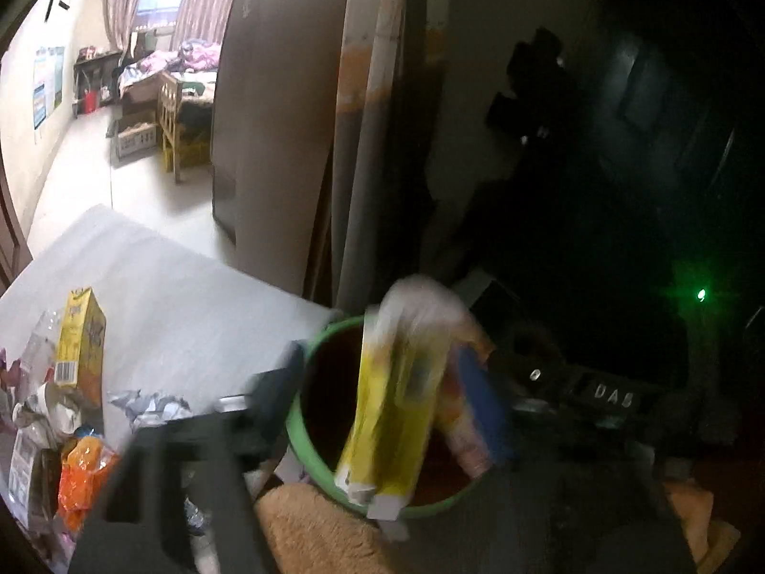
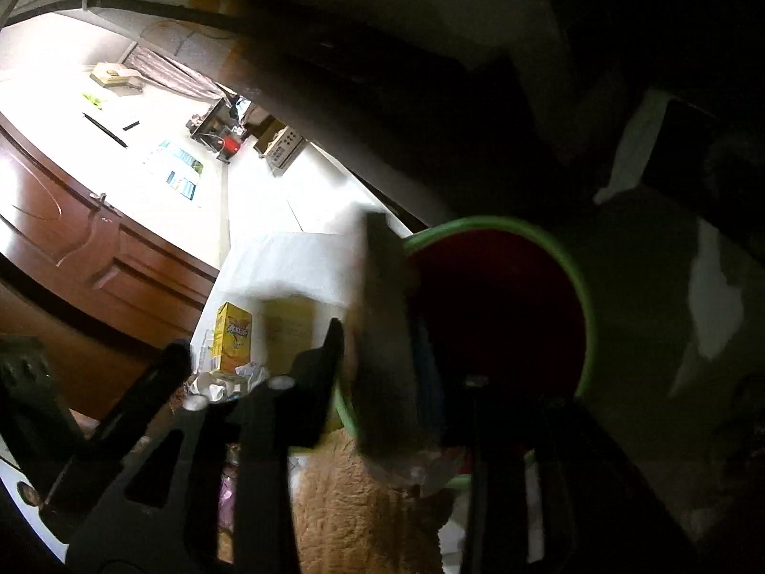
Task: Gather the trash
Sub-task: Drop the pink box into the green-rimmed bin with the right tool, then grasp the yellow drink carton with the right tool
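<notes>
A green-rimmed bin (image 1: 306, 454) with a dark red inside stands at the table's edge; it also shows in the right wrist view (image 2: 581, 282). A yellow carton (image 1: 392, 411) hangs blurred over the bin's mouth, with an orange and blue wrapper (image 1: 473, 411) beside it; in the right wrist view the carton (image 2: 387, 335) looks dark. My left gripper (image 1: 382, 440) spans the bin mouth, jaws wide apart. My right gripper (image 2: 406, 382) is around the carton; its grip is unclear. A second yellow carton (image 1: 81, 339) stands on the white table, also seen in the right wrist view (image 2: 233, 335).
Crumpled paper (image 1: 148, 406), an orange wrapper (image 1: 81, 473) and bottles lie on the white table (image 1: 181, 287). A tan fuzzy cloth (image 1: 315, 531) lies below the bin. A dark door panel (image 1: 272, 95) and a dim wall stand behind. A brown door (image 2: 71, 220) is at left.
</notes>
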Action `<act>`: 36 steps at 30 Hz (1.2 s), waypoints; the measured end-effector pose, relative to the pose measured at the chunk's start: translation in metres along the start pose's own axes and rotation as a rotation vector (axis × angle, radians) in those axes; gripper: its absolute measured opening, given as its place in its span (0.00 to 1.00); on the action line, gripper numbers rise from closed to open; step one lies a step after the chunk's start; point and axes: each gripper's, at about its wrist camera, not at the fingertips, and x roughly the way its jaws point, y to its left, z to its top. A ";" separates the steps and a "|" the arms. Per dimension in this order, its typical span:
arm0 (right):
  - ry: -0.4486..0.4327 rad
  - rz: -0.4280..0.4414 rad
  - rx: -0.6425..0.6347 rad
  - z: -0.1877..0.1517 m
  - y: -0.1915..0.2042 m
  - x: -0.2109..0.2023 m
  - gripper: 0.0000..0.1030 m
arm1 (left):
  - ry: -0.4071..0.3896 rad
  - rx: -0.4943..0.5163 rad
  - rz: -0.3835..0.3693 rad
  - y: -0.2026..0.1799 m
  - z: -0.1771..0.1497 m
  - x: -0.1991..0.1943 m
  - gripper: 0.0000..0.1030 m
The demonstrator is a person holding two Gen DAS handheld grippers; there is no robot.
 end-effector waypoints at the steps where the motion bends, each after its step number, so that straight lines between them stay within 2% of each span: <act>1: -0.003 -0.002 -0.005 0.001 0.003 0.001 0.46 | -0.015 -0.005 -0.001 0.002 0.001 -0.003 0.66; 6: -0.013 -0.002 -0.051 0.002 0.025 0.010 0.49 | -0.036 -0.032 0.052 0.016 -0.002 -0.024 0.66; 9: -0.013 -0.001 -0.081 -0.002 0.023 0.005 0.52 | -0.052 -0.061 0.089 0.035 -0.004 -0.041 0.66; 20: 0.023 -0.003 -0.238 -0.022 0.064 0.015 0.72 | -0.101 -0.110 0.263 0.102 -0.025 -0.101 0.70; 28: 0.084 0.006 -0.337 -0.040 0.107 0.043 0.78 | -0.056 -0.164 0.457 0.189 -0.053 -0.125 0.70; 32: 0.115 0.007 -0.375 -0.050 0.128 0.057 0.80 | -0.040 -0.200 0.527 0.226 -0.068 -0.134 0.70; 36: 0.138 0.005 -0.418 -0.058 0.146 0.071 0.83 | -0.013 -0.242 0.558 0.256 -0.084 -0.141 0.70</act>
